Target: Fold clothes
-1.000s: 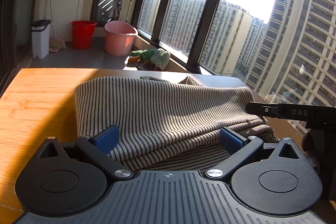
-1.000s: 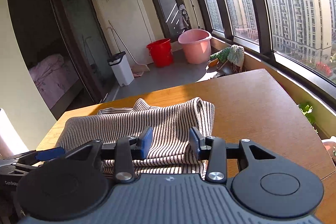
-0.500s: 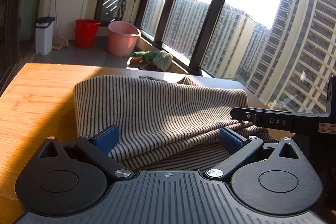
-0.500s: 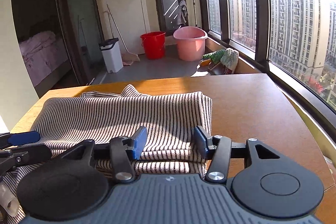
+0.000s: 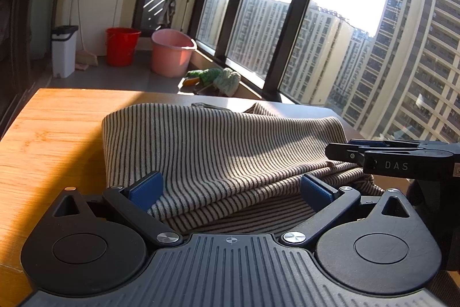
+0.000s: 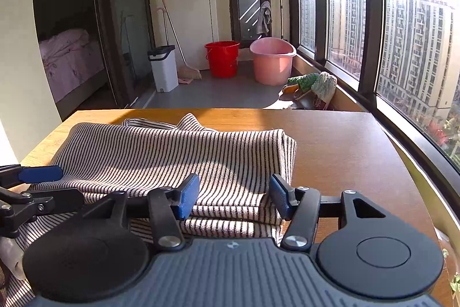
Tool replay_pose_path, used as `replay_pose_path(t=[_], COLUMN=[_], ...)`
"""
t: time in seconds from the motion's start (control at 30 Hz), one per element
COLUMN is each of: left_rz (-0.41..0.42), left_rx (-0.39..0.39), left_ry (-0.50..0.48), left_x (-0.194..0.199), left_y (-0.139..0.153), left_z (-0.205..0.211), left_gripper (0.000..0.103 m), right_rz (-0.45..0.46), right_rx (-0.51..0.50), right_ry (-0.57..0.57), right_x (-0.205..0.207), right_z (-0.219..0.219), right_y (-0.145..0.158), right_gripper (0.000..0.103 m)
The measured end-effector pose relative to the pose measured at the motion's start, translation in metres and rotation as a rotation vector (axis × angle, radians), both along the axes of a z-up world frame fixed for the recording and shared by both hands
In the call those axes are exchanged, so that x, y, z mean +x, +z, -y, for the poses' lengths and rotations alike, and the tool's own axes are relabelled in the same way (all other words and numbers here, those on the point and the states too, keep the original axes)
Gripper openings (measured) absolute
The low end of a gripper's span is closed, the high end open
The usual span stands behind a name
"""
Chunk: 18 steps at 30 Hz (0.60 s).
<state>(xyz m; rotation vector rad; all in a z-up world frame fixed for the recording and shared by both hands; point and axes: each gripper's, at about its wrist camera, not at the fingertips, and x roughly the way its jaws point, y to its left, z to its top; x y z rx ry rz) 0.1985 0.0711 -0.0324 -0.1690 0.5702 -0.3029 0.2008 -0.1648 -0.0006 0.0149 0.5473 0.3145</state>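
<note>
A beige garment with thin dark stripes (image 5: 218, 146) lies folded in layers on the wooden table (image 5: 49, 140); it also shows in the right wrist view (image 6: 184, 151). My left gripper (image 5: 230, 189) is open, its blue pads either side of the garment's near edge. My right gripper (image 6: 234, 199) is open over the near right corner of the garment. The right gripper's fingers (image 5: 373, 154) show at the right of the left wrist view. The left gripper's fingers (image 6: 37, 186) show at the left of the right wrist view.
Beyond the table's far edge stand a white bin (image 6: 164, 68), a red bucket (image 6: 222, 58) and a pink tub (image 6: 271, 61) on the balcony floor. Large windows (image 6: 402, 48) run along the right. Bare table (image 6: 345, 151) lies right of the garment.
Both grippers have tilted and shifted a little over the garment's near edge. The right gripper's fingers reach further left in the left wrist view. The garment lies the same.
</note>
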Motion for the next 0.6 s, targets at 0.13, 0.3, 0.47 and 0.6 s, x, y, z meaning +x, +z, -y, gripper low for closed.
replay_pose_path(t=[0.13, 0.3, 0.47, 0.6], left_rz=[-0.003, -0.002, -0.002, -0.004], left_rx=[0.040, 0.021, 0.015, 0.010], left_ry=[0.003, 0.002, 0.001, 0.000], left_x=[0.002, 0.002, 0.002, 0.004], left_y=[0.001, 0.001, 0.001, 0.001], left_z=[0.008, 0.004, 0.002, 0.001], left_gripper=[0.103, 0.103, 0.103, 0.103], right_rz=[-0.003, -0.086, -0.176, -0.191], right_rx=[0.006, -0.038, -0.072, -0.069], right_ry=[0.054, 0.111, 0.126, 0.140], right_x=[0.013, 0.076, 0.110, 0.113], right_z=[-0.011, -0.048, -0.064, -0.066], right_y=[0.019, 0.009, -0.020, -0.029], right_gripper=[0.054, 0.054, 0.054, 0.054])
